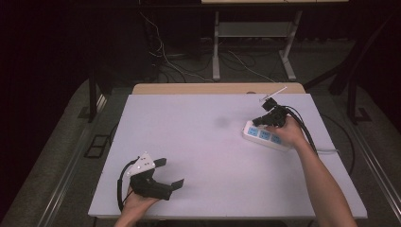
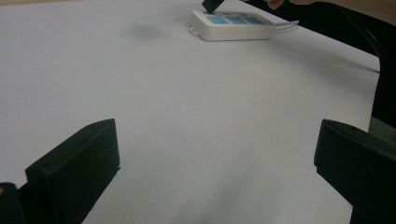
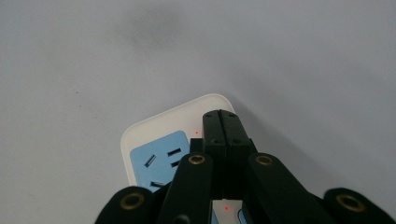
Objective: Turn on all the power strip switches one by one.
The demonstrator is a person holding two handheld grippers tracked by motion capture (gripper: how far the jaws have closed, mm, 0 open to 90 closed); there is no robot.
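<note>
Just one power strip [image 1: 265, 136], two grippers: left gripper [image 1: 169, 172], right gripper [image 1: 257, 122].

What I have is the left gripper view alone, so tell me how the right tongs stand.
Observer: The right tongs are shut, tips together, with nothing between them.
Operator: Report what lies under those tips.
Observer: The white end of the power strip, just past its last blue socket, not over the slots.
Operator: Now place my own tongs on the table.
Observer: From the high view, the left tongs sit over the near left part of the white table, far from the strip.
</note>
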